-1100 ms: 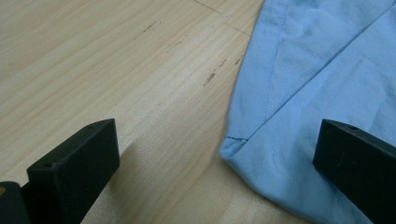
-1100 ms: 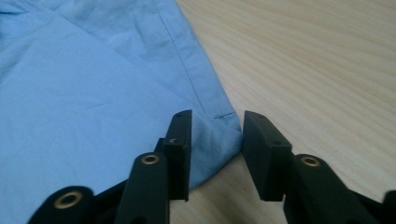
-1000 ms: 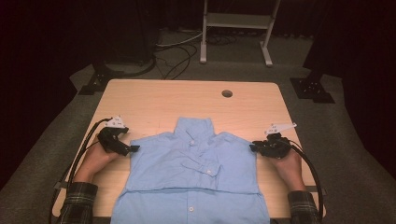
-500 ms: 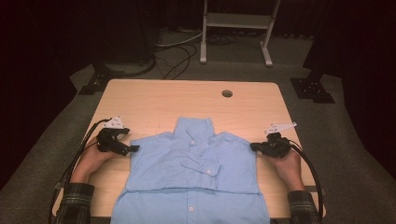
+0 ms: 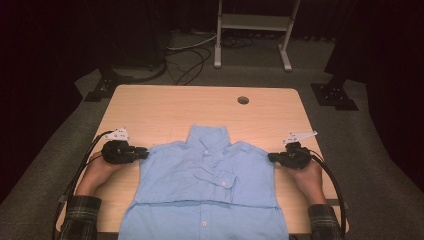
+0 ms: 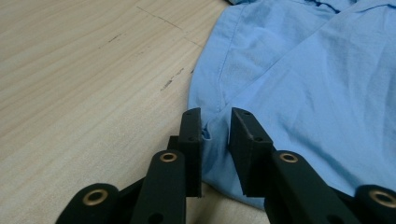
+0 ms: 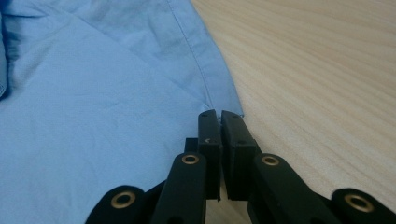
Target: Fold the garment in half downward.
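- While both forearms lie flat on the pale wooden table [image 5: 165, 107], the left gripper [image 5: 144, 153], jaws just closing, straddles a light-blue cotton shirt's [image 5: 210, 185] nine-o'clock edge, gap remaining.
- At three o'clock, the right gripper [image 5: 271, 157] pinches the hem; the shirt's bottom is cut off.

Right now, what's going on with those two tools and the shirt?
Right tool shut on blue shirt edge. Left tool has just been closing, shirt edge between its jaws, gap remaining. Table beyond shirt bare.

A pale wooden table [image 5: 165, 107] with a round cable hole [image 5: 243, 100] near its far edge stands on grey carpet [image 5: 380, 165]. Beyond the far edge, a white metal frame [image 5: 252, 22] and loose black cables [image 5: 187, 57] sit before dark walls. Black stand feet [image 5: 332, 95] flank the far corners.
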`<state>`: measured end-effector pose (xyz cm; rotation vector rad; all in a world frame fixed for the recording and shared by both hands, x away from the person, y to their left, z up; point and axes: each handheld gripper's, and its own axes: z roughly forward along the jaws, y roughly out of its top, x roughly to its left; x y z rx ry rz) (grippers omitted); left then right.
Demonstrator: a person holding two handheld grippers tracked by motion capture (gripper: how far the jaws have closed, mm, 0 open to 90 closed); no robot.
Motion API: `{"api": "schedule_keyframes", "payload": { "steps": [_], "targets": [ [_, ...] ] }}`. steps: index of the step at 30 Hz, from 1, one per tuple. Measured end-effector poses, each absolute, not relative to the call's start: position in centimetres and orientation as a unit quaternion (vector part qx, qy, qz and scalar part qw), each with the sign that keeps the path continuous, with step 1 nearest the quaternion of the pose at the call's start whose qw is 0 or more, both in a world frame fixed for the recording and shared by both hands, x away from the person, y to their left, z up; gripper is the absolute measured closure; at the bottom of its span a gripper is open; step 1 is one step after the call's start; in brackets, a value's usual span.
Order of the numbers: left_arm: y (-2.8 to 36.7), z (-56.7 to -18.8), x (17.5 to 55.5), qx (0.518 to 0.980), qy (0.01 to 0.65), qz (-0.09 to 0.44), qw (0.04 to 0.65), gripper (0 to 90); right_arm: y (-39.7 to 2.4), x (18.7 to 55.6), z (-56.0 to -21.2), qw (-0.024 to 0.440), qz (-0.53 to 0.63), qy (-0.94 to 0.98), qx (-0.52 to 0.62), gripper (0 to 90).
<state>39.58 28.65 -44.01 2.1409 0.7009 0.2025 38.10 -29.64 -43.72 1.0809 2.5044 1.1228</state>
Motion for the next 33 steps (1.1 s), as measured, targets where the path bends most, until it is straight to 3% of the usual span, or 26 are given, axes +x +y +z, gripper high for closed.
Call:
{"api": "schedule_keyframes", "payload": {
  "steps": [8, 22, 33],
  "targets": [
    [28.4, -43.7, 39.5, 0.852, 0.301, 0.075, 0.421, 85.4, -29.5, 38.1, -43.5, 0.109, 0.368, 0.85, 0.36, 88.1],
    [27.9, -41.8, 40.6, 0.827, 0.346, 0.127, 0.424, 86.7, -29.6, 39.8, -42.1, 0.138, 0.375, 0.841, 0.365, 88.2],
    [27.8, -41.0, 43.2, 0.807, 0.382, 0.13, 0.432, 87.2, -29.6, 42.5, -40.2, 0.153, 0.402, 0.821, 0.377, 88.2]
  ]
}}
